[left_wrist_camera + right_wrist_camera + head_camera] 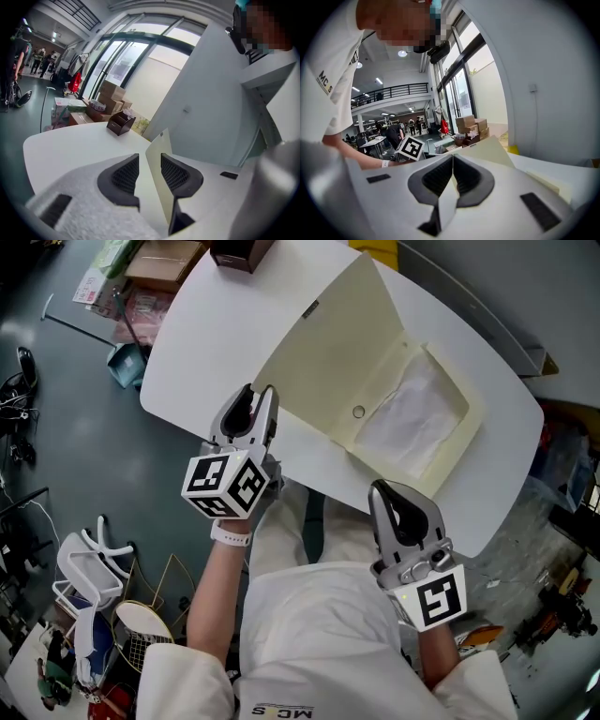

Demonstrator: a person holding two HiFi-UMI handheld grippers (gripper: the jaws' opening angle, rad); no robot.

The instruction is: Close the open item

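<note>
Here a cream folder (323,352) lies open on the white table (211,329), its big flap (157,157) thrown back to the left and white paper (412,409) showing in the shallow tray half at the right. The left gripper (150,159) stands at the flap's near edge with its jaws spread; the flap rises edge-on between the pads, with a clear gap on the left side. The right gripper (452,159) sits at the table's near edge by the folder's lower corner, its jaws pressed together at the tips; whether they nip the folder's edge I cannot tell. A brown box (121,123) stands at the table's far end
</note>
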